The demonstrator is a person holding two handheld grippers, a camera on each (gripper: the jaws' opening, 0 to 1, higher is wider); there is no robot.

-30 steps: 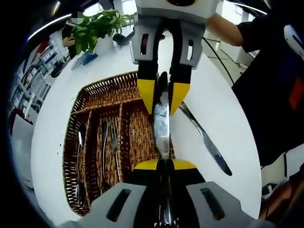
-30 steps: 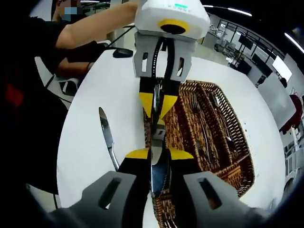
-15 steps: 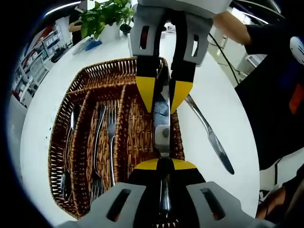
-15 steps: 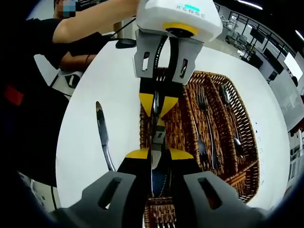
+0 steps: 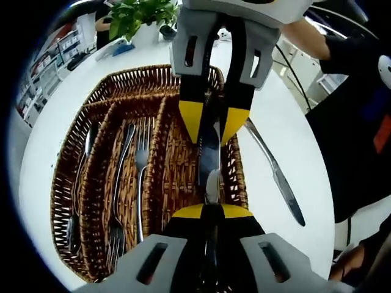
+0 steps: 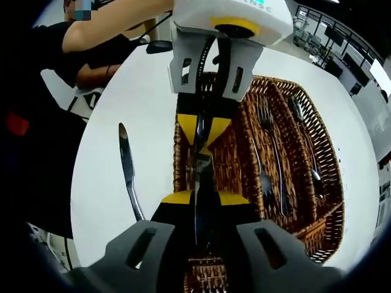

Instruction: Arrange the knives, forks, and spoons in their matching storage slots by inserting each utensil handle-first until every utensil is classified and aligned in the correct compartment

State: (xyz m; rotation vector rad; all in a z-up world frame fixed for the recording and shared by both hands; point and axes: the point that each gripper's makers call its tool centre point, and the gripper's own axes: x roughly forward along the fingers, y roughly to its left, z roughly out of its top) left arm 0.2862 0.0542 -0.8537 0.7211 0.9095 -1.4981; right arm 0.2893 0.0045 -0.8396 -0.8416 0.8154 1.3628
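Observation:
A table knife (image 5: 209,163) hangs lengthwise between both grippers, above the empty outer compartment of a wicker cutlery tray (image 5: 131,76). My left gripper (image 5: 211,212) is shut on one end. My right gripper (image 5: 211,125) reaches in from the top, shut on the other end. In the right gripper view the same knife (image 6: 201,174) runs from my right gripper (image 6: 196,198) up to the left gripper (image 6: 203,133), over the tray (image 6: 333,162). Forks (image 5: 142,165) and spoons (image 5: 90,137) lie in the other compartments. A second knife (image 5: 275,174) lies on the white table beside the tray.
The second knife (image 6: 128,174) rests on the round white table (image 6: 140,104) between the tray and the person's dark clothing (image 5: 360,110). A potted plant (image 5: 143,12) stands beyond the tray's far end. An arm (image 6: 116,30) reaches over the table.
Both grippers have carried the knife further over the tray, which now looks larger and more centred beneath it. Both stay shut on the knife. The second knife has not moved.

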